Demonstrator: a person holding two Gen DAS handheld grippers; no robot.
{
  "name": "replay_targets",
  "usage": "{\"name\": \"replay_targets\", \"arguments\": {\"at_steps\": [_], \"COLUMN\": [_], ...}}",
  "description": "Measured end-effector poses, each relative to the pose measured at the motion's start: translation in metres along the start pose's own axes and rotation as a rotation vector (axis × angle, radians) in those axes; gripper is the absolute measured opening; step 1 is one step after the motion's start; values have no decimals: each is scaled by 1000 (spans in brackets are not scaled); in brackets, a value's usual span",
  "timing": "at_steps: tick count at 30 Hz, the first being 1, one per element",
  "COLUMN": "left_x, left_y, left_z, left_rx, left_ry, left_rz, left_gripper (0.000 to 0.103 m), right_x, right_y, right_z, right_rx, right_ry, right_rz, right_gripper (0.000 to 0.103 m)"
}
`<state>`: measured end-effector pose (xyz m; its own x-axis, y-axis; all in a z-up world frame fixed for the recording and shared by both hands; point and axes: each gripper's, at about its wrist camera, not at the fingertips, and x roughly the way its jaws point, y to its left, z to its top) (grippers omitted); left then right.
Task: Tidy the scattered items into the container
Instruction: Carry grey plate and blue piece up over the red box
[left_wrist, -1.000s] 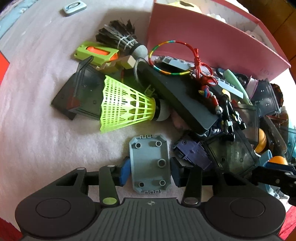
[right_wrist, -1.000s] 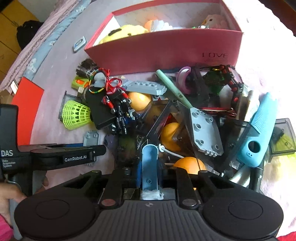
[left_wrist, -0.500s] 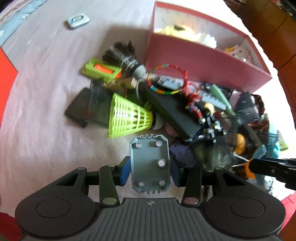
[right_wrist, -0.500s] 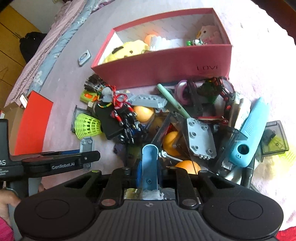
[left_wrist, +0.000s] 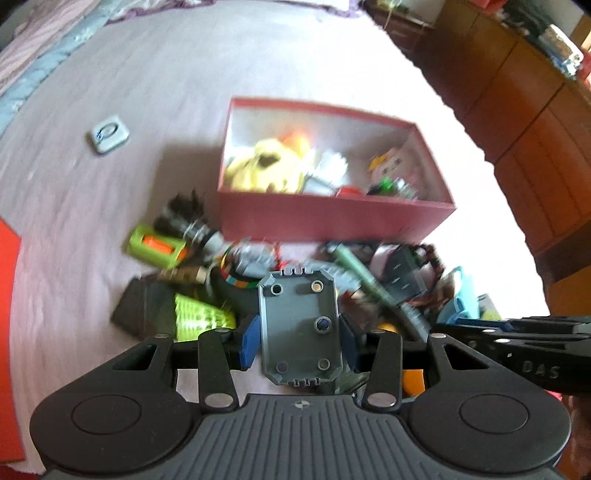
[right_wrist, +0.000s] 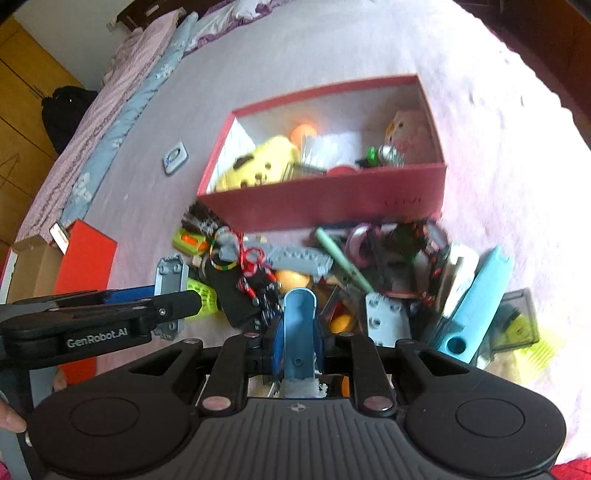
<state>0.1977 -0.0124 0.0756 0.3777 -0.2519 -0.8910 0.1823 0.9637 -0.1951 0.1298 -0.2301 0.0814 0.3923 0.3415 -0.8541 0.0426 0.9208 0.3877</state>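
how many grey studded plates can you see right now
2. One grey plate is clamped in the left tool, above the pile. The other grey plate lies in the pile beside the light blue brush. More may be buried under the clutter.

A grey studded plate (left_wrist: 299, 326) sits flat between the left fingers (left_wrist: 246, 347), clamped at both long edges, its underside with round sockets facing the camera. A blue curved piece (right_wrist: 298, 332) stands upright between the right fingers (right_wrist: 276, 347), pinched on both sides, rounded end away from them. Beyond both pairs of fingertips the remaining jumble (right_wrist: 332, 266) lies on the bed, and past it the open red box (left_wrist: 332, 221), already partly filled with a yellow plush (right_wrist: 258, 168) and other bits.
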Motion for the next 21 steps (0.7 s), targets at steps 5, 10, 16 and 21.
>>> {"name": "replay_targets", "arguments": {"at_steps": [5, 10, 16, 21], "left_x": [-15, -20, -18, -14], "left_y": [-12, -23, -36, -43], "left_z": [21, 39, 58, 73], "left_rx": [17, 33, 55, 66], "left_ry": [-50, -73, -83, -84], "left_rz": [-15, -22, -28, -32], "left_gripper": [45, 45, 45, 45], "right_x": [-16, -26, -32, -33], "right_y": [1, 2, 2, -2], "right_z": [14, 29, 45, 61], "right_rx": [-8, -12, -13, -5], "right_ry": [-30, -57, -84, -99], "right_rz": [0, 5, 10, 7], "right_gripper": [19, 19, 19, 19]}}
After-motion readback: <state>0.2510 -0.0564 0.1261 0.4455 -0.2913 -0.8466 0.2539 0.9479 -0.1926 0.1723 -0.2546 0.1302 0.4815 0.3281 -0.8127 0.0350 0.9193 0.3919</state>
